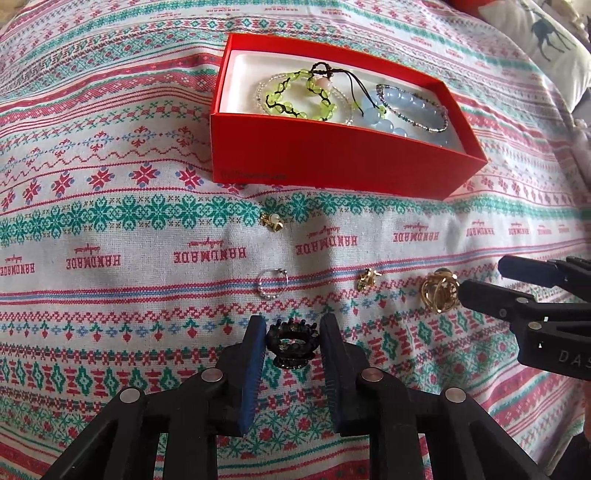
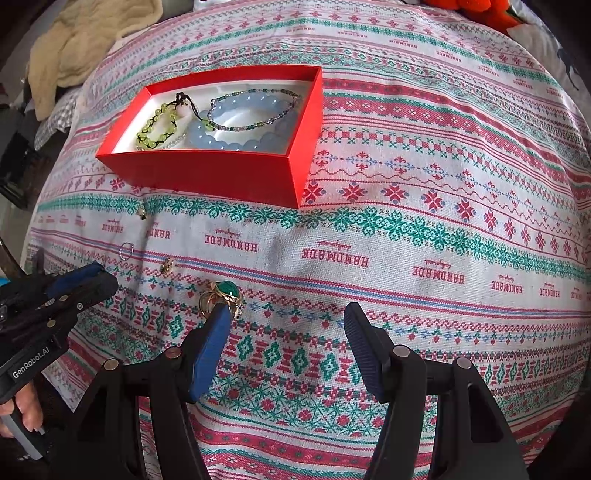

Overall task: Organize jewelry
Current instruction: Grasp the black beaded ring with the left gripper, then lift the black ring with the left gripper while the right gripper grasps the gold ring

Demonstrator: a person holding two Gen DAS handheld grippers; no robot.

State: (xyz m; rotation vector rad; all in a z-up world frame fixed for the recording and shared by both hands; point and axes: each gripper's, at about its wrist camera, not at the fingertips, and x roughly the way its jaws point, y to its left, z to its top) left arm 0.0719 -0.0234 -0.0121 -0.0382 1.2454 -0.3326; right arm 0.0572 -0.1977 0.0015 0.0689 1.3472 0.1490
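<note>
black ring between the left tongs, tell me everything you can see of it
The black ring is a small dark band with a crown-like top edge of tiny knobs and faint coloured specks on its face; it looks like dark metal. It stands tilted on the patterned cloth, its opening towards the camera. The left tongs bracket it, blue pads close on both sides, apparently gripping it. It sits well short of the red box.

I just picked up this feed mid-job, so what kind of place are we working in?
Probably a bedroom at home: the red box sits on a soft woven patterned cover, with a reindeer-print pillow and a rumpled cream blanket at the edges.
</note>
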